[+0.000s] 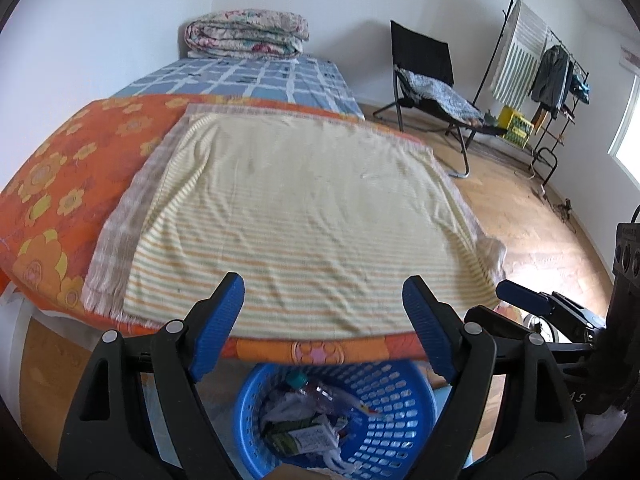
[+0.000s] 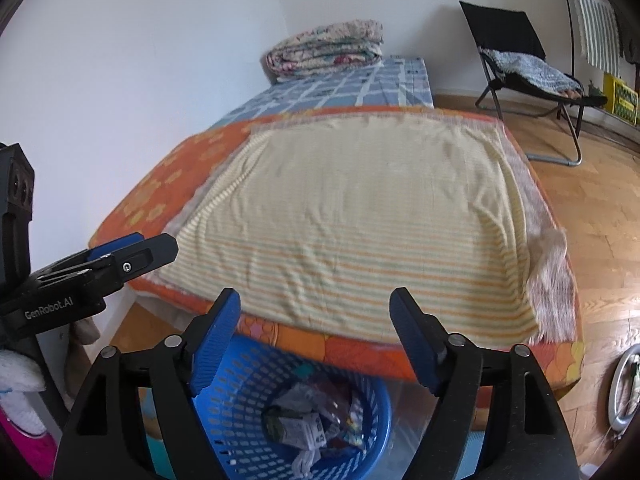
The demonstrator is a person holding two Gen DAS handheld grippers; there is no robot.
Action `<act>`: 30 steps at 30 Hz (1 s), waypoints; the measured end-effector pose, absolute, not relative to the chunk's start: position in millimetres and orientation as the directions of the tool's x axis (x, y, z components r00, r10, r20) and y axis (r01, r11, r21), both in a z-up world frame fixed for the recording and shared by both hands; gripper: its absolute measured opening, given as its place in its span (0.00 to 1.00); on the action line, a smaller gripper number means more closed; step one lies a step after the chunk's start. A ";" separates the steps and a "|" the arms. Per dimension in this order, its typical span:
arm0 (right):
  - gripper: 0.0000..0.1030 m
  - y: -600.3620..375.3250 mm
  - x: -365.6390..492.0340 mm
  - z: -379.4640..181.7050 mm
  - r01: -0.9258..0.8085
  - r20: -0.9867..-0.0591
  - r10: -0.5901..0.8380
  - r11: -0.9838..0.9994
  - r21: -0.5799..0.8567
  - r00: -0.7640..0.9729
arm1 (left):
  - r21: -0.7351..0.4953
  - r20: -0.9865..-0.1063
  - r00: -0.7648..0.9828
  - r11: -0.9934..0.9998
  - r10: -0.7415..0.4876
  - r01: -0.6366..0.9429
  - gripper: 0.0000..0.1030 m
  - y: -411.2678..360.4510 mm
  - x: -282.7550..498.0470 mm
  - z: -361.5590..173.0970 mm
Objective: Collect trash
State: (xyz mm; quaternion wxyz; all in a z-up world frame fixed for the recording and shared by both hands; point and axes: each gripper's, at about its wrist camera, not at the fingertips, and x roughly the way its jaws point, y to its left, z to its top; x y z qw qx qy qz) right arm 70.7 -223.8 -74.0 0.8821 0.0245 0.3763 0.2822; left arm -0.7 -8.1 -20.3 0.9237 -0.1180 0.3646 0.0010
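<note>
A blue perforated basket [image 1: 400, 412] [image 2: 248, 384] stands on the floor at the foot of the bed. It holds trash [image 1: 308, 420] [image 2: 308, 424]: a plastic bottle with a teal cap, a small carton, crumpled wrappers and white plastic. My left gripper [image 1: 324, 292] hangs above the basket, open, nothing between its blue pads. My right gripper [image 2: 316, 308] is also open and empty over the basket. The left view catches the right gripper at its right edge [image 1: 524, 296], and in the right wrist view the left gripper [image 2: 132, 248] shows at the left edge.
A striped yellow towel [image 1: 288, 216] [image 2: 360, 220] lies flat on an orange flowered cover [image 1: 68, 168] over the bed. A folded quilt [image 1: 248, 32] sits at the far end. A black folding chair [image 1: 432, 76], a clothes rack [image 1: 552, 68] and wooden floor lie to the right.
</note>
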 end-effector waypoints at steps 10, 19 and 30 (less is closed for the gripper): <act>0.77 -221.7 86.8 -38.5 -0.496 -0.575 0.539 0.832 0.248 0.616 | -0.204 -0.618 0.783 0.976 -0.068 -0.077 0.82 -7.6 13.6 15.3; 0.78 -218.6 103.2 -24.6 -0.508 -0.541 0.522 0.840 0.192 0.659 | -0.169 -0.570 0.822 0.979 -0.007 -0.109 0.94 6.2 26.0 41.6; 0.78 -219.2 132.0 -30.5 -0.478 -0.543 0.513 0.851 0.219 0.665 | -0.195 -0.585 0.811 0.967 0.017 -0.161 0.98 23.2 46.1 33.1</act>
